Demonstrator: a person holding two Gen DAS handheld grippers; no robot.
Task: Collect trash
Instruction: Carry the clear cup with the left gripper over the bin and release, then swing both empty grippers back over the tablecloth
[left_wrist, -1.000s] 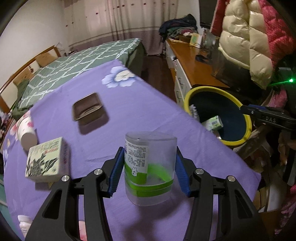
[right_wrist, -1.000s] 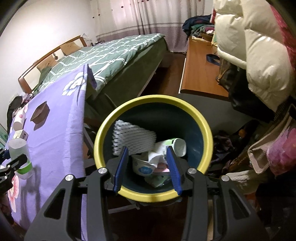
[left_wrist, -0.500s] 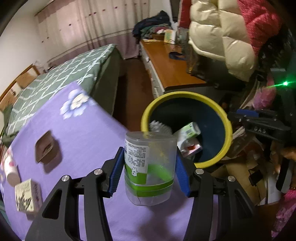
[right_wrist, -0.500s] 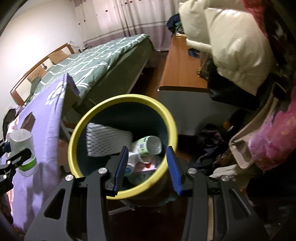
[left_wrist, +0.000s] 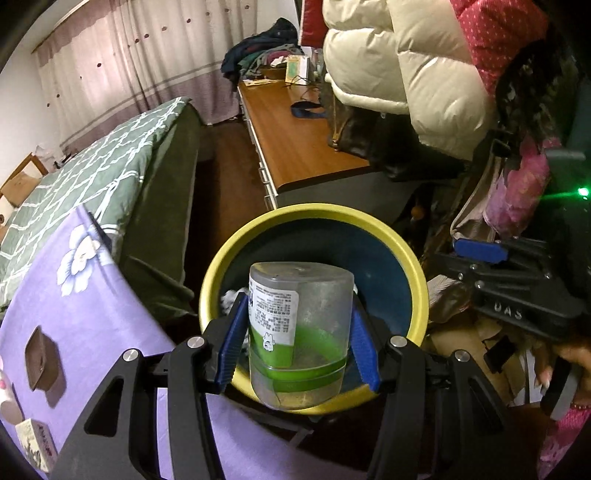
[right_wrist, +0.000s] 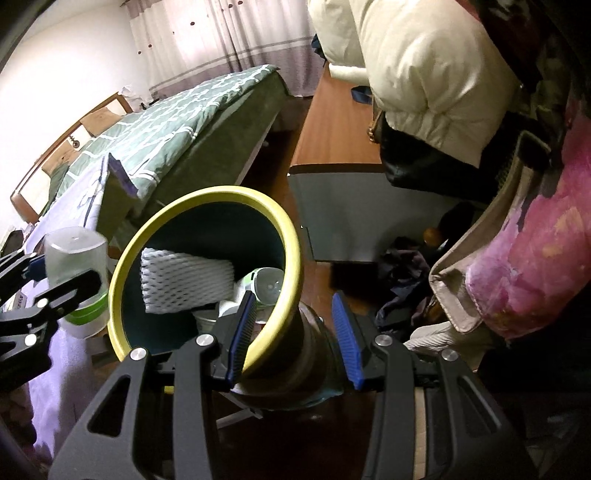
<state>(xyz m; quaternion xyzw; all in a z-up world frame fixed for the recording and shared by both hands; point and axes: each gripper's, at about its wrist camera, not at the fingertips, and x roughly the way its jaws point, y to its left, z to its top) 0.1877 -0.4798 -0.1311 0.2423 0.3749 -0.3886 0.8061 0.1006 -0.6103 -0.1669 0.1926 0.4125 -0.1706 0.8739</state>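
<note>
My left gripper (left_wrist: 299, 339) is shut on a translucent plastic container (left_wrist: 299, 314) with a green band and a white label. It holds the container upright over the near rim of the yellow-rimmed blue bin (left_wrist: 314, 212). In the right wrist view the same container (right_wrist: 72, 254) hangs at the bin's (right_wrist: 207, 194) left edge. Inside the bin lie a white foam net (right_wrist: 184, 280) and a green-and-white bottle (right_wrist: 266, 284). My right gripper (right_wrist: 293, 336) is open and holds nothing, just right of the bin and above its outer wall. It also shows at the right of the left wrist view (left_wrist: 476, 266).
The table with a purple flowered cloth (left_wrist: 74, 314) carries a small brown tray (left_wrist: 40, 358) and a printed box (left_wrist: 35, 443). A green quilted bed (left_wrist: 92, 177) lies behind, a wooden desk (left_wrist: 295, 140) beyond the bin. Puffy coats (left_wrist: 406, 74) hang right, with bags and clutter below.
My left gripper has carried the container from above the table to above the bin. The right gripper has shifted right, so the bin now sits left of its fingers.
</note>
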